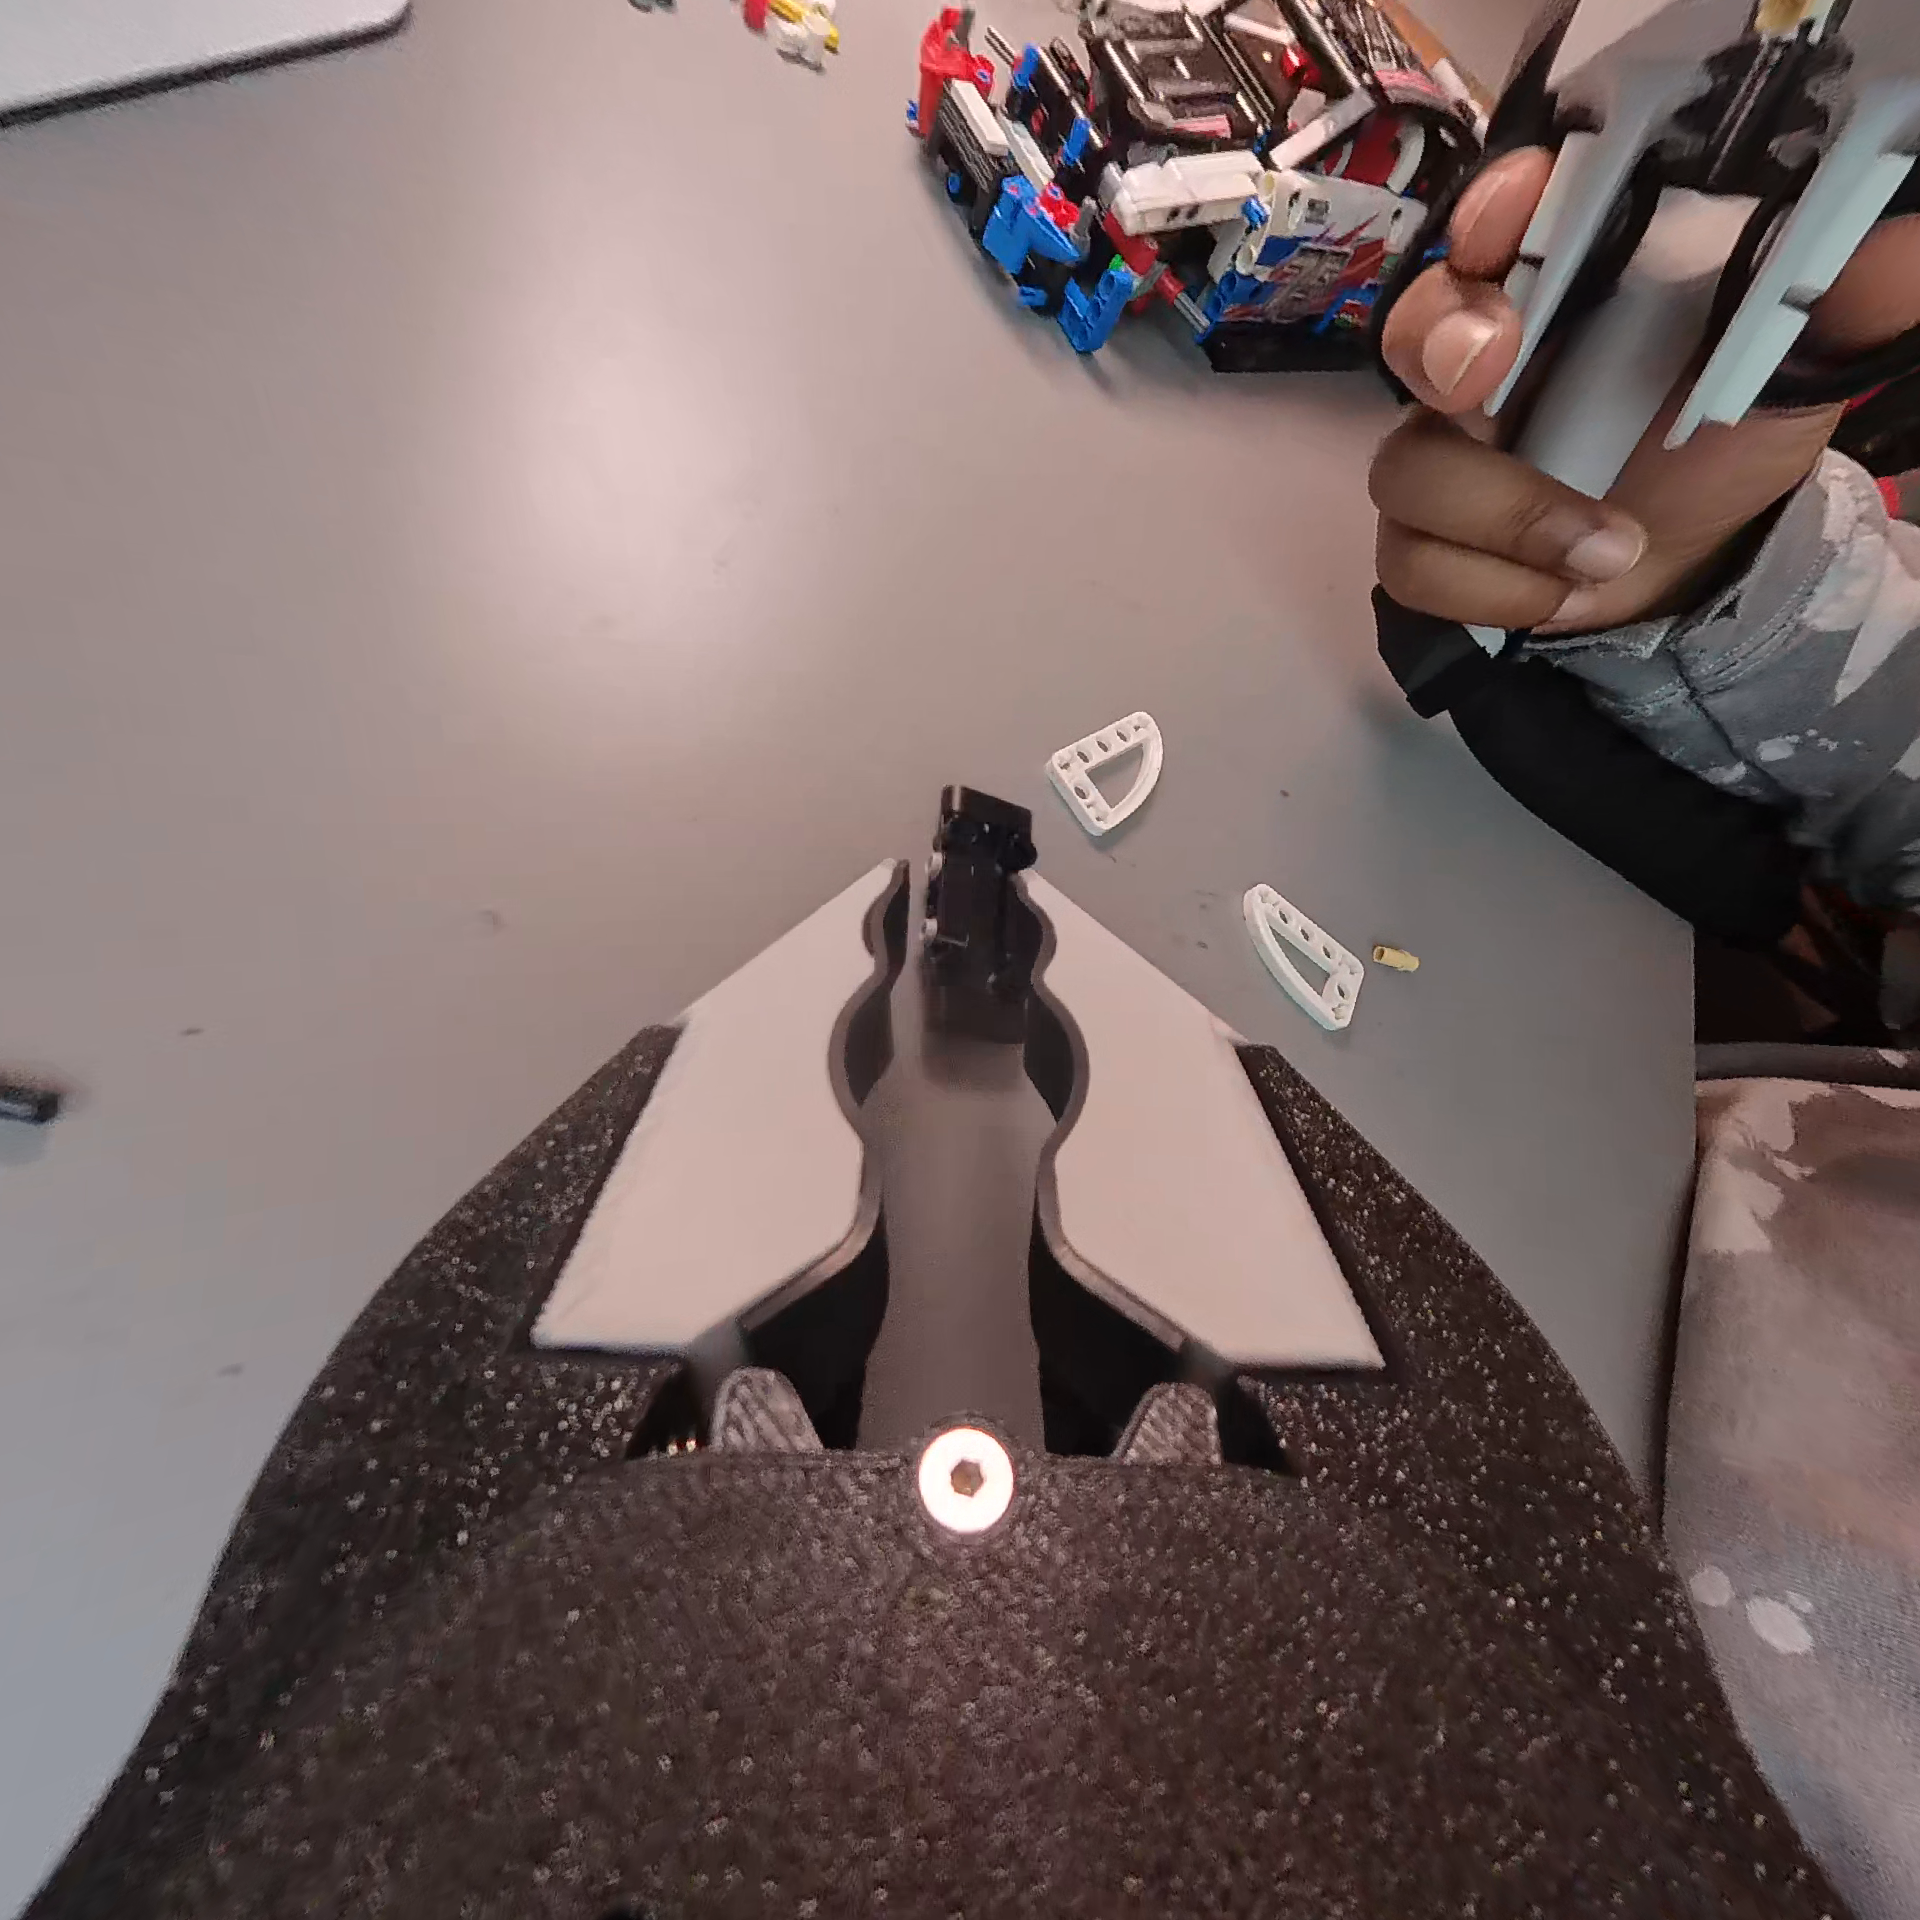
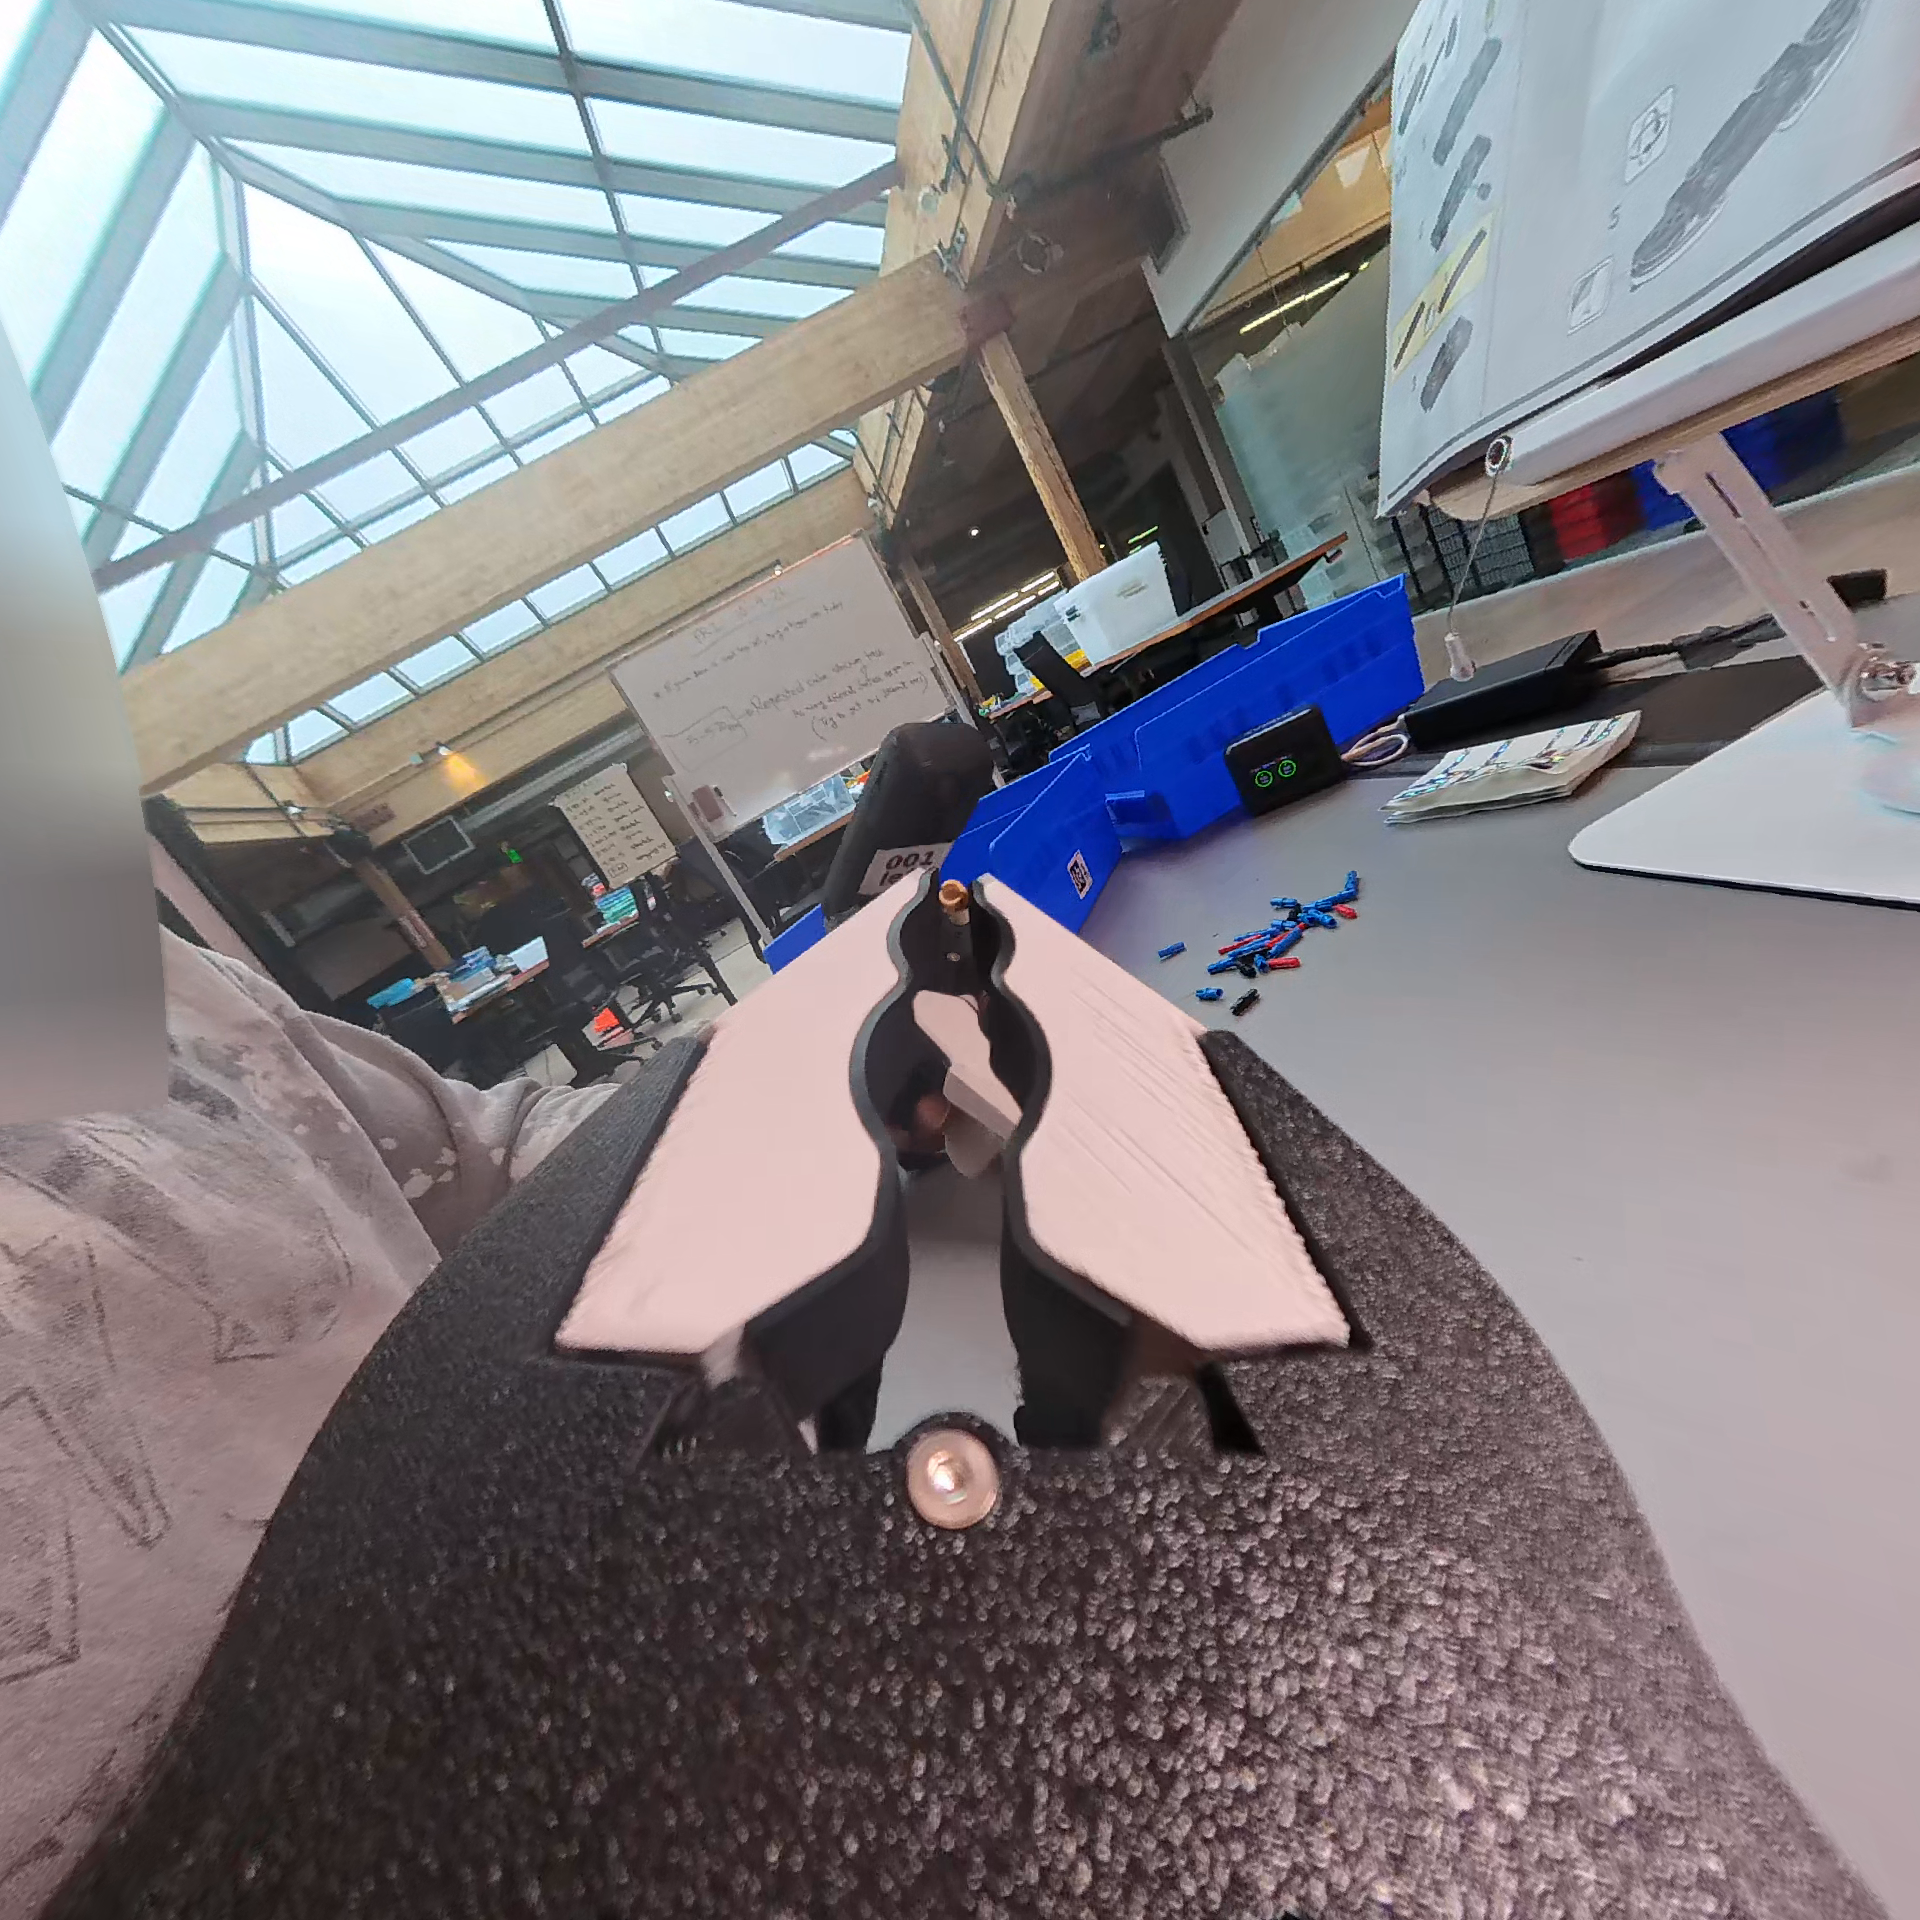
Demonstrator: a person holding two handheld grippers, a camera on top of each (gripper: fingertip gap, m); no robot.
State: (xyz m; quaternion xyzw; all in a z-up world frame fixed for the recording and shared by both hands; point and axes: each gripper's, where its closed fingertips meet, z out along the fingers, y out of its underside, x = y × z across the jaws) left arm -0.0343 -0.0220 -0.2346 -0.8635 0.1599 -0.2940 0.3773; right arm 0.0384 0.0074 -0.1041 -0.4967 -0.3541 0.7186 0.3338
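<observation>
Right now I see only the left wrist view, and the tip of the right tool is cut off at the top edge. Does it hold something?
Observer: Yes. The right tool is shut on a small tan pin, at the very tips.
Operator: My left tool is shut on a black piece. What lies on the table ahead of the right tool?
Observer: A scatter of small blue, red and black pins on the grey table.
Operator: And behind them?
Observer: Blue bins, with a small black device showing green lights in front.
</observation>
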